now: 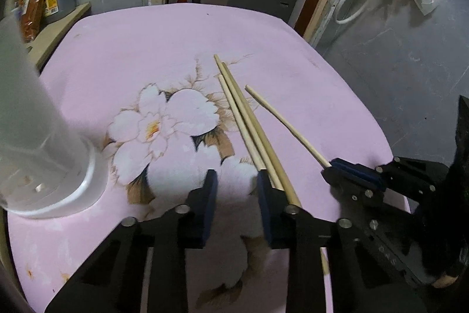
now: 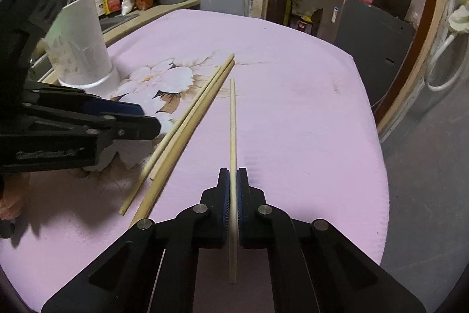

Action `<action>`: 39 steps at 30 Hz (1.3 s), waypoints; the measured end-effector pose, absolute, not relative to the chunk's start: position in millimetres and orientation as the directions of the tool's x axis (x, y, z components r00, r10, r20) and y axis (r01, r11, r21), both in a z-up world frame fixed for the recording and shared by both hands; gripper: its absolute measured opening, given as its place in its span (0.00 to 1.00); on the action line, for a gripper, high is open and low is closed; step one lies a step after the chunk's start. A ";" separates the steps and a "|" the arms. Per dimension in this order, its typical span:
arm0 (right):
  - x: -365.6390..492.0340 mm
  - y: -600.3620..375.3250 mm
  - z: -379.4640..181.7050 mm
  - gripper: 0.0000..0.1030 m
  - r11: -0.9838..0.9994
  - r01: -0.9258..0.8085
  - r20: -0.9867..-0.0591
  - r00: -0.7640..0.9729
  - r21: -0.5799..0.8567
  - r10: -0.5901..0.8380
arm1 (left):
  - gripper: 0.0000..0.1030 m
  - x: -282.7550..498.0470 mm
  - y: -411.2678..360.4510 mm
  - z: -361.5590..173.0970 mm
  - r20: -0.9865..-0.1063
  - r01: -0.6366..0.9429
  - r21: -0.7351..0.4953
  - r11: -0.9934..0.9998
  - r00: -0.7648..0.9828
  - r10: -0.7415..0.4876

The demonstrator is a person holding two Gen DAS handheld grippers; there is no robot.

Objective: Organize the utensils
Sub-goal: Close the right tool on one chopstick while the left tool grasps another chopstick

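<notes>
Right claw (image 2: 233, 181) clenched on single chopstick (image 2: 233, 119), lying on desk (image 2: 307, 122). Left claw (image 1: 237, 181) released, empty; three chopsticks (image 1: 246, 119) just beside its right finger.

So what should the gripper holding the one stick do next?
Probably lift it toward the white holder. The right hand-held gripper is already shut on the single chopstick, which lies apart from the other three, and the holder stands upright across the table.
</notes>
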State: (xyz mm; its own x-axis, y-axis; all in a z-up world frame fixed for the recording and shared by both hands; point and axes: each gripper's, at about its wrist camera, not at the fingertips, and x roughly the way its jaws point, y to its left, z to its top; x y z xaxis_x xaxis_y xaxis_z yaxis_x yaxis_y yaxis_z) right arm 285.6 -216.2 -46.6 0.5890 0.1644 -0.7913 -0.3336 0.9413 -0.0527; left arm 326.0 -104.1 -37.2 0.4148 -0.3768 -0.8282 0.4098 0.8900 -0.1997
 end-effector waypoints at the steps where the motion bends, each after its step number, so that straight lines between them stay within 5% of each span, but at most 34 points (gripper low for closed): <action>1: 285.1 -216.7 -46.1 0.00 0.942 -0.332 -0.790 0.590 -0.051 0.165 | 0.20 326.3 -107.3 -37.8 -0.833 0.413 -0.191 0.891 0.412 -0.369; 39: 284.7 -227.7 -44.3 0.00 0.950 -0.307 -0.776 0.587 0.050 0.230 | 0.15 352.4 -123.6 -41.9 -0.821 0.400 -0.294 0.868 0.360 -0.444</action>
